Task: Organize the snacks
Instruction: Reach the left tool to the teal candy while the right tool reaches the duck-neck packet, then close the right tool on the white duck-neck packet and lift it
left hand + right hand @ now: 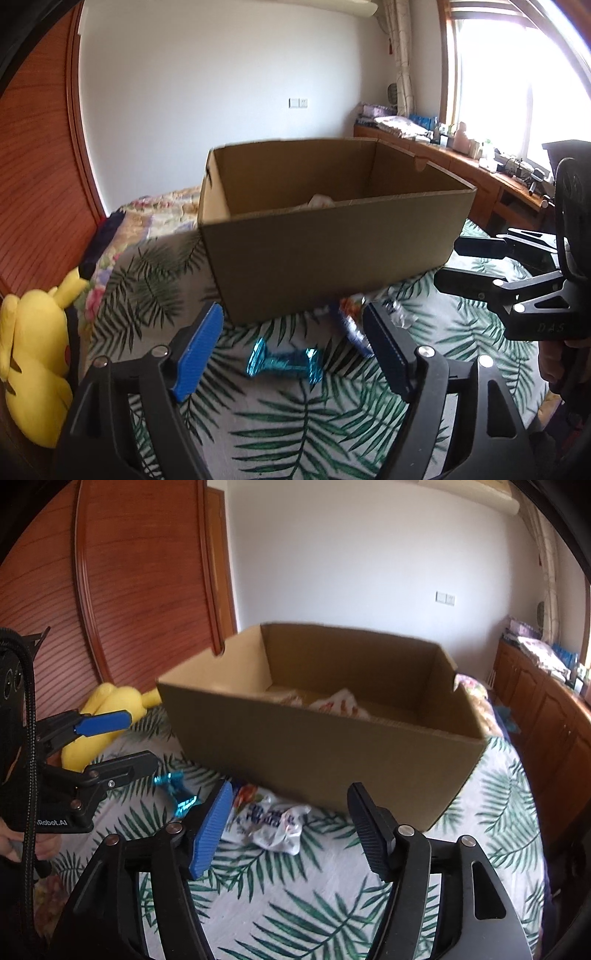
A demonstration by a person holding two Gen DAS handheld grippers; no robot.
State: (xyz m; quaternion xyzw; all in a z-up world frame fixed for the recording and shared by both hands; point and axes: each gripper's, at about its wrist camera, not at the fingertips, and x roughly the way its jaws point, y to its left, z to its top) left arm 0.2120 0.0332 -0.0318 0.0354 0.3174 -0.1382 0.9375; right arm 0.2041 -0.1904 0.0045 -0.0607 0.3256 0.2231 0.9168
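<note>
At the far left we see a yellow plush toy (35,365) lying against the wooden wardrobe (33,155), at the edge of the bed (332,893) with its palm-leaf cover. Next comes our left hand-held gripper (291,350), its fingers spread apart and empty; it hovers over a shiny blue-wrapped candy (283,362) that lies on the cover between the blue pad and the black one, touching neither. Just beyond the candy stands the open cardboard box (332,254), its near wall facing us, with a few light-coloured snack packets (338,701) lying on its floor. At the foot of that wall, beside the candy, rests a crumpled white snack bag (273,823) with blue print and an orange corner. Our right hand-held gripper (291,830) hangs above this bag, its fingers likewise parted with nothing pressed between them; the bag sits on the cover ahead of the fingertips, closer to the blue pad. In the left wrist view this same gripper reaches in from the right edge, held by a hand (554,362). Further right, a wooden cabinet (480,181) runs beneath the bright window (517,74), crowded with small items too blurred to tell.
</note>
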